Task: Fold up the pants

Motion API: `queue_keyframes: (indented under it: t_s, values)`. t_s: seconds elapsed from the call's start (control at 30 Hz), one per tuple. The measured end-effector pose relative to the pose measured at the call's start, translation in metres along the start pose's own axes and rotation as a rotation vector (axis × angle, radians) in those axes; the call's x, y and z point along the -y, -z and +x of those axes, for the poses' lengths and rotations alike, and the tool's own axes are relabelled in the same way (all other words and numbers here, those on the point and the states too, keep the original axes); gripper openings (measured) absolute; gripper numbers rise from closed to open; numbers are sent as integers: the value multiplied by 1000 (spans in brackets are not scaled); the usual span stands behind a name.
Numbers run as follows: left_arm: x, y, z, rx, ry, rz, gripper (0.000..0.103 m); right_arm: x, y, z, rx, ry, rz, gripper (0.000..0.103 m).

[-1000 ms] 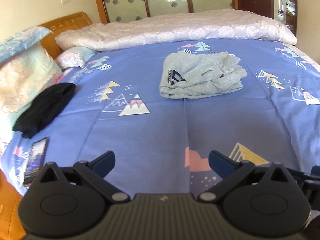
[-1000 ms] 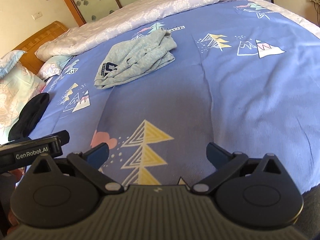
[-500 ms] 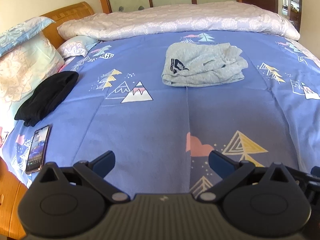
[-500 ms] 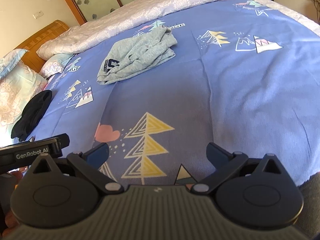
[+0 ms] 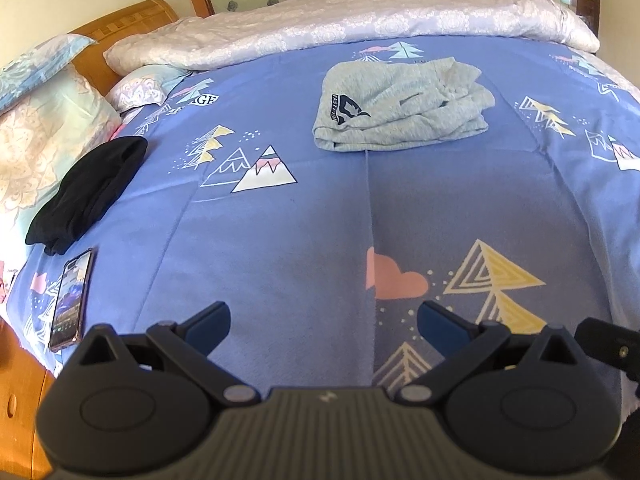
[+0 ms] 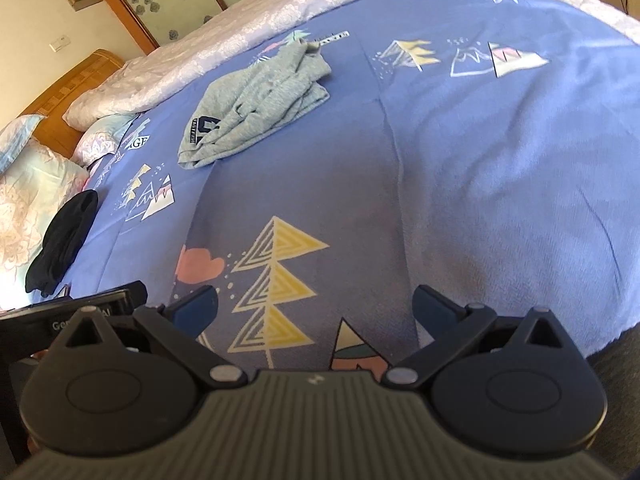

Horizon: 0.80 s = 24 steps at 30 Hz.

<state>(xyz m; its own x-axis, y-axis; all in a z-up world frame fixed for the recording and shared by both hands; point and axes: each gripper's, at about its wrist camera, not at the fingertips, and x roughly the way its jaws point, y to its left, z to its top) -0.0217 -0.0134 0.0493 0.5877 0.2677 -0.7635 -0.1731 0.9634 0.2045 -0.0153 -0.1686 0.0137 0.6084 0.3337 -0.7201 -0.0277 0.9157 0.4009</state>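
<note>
Grey pants point(image 5: 400, 110) lie bundled in upper centre of frame, well apart from both grippers, long axis left-right. Left gripper point(image 5: 323, 318) and right gripper point(image 6: 315, 305) both spread, empty; neither clearly nearer.

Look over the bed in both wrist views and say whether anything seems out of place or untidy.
The phone lies close to the bed's left edge, where it looks likely to slide off. The grey pants are folded loosely, with a rumpled right end. A black garment lies bunched beside the pillows. Nothing is spilled or damaged.
</note>
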Motion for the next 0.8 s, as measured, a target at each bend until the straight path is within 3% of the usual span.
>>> queue_keyframes:
  t_s: [0.8]
  values:
    - [-3, 8, 13, -54, -94, 1, 103, 12, -2, 1, -37, -22, -8, 103]
